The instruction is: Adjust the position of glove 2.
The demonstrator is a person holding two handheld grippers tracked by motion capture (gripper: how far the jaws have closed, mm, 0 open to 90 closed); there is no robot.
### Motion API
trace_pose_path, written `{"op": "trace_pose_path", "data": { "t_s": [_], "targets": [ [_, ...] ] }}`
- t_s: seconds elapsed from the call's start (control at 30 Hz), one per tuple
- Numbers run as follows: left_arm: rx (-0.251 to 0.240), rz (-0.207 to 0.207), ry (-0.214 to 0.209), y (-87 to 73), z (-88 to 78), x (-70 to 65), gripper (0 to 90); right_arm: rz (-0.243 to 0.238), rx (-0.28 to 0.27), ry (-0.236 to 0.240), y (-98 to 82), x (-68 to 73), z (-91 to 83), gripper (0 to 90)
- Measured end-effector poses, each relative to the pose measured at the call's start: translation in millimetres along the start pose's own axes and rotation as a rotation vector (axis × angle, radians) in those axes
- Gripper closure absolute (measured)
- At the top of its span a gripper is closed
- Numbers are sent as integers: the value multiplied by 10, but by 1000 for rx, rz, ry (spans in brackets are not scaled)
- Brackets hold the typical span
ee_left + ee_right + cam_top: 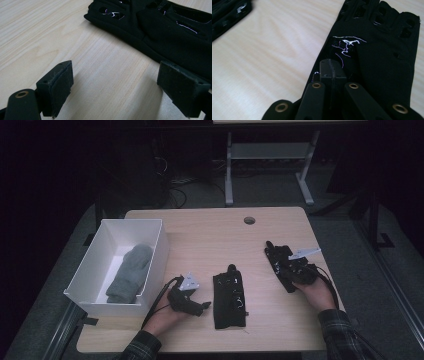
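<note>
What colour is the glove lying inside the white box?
Grey; the glove in the white box shows best in the high view.

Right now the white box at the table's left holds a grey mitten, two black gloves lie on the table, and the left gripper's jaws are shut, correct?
Not quite: the left gripper is open, with bare table between its jaws, as the left gripper view shows. The rest stands.

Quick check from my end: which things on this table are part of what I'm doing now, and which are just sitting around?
In play:
- right black glove, under the shut right gripper
- middle black glove, beside the open left gripper

Just lying about:
- white box
- grey mitten lying inside the box
- round hole in the table
</note>
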State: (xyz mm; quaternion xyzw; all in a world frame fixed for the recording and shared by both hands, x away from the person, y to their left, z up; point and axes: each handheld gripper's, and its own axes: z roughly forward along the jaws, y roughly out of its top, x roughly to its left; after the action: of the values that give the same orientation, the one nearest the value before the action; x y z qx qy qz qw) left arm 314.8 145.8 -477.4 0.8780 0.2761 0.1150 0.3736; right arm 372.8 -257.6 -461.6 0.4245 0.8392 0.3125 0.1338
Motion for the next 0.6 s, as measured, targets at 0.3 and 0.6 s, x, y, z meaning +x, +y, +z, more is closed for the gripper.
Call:
{"op": "trace_pose_path", "data": {
  "t_s": [0.3,0.6],
  "targets": [
    [0,7,2,0,1,6,129,-30,17,72,-120,248,-111,900],
    [0,6,2,0,0,5,129,-92,38,138,-166,542,-153,900]
  ]
}}
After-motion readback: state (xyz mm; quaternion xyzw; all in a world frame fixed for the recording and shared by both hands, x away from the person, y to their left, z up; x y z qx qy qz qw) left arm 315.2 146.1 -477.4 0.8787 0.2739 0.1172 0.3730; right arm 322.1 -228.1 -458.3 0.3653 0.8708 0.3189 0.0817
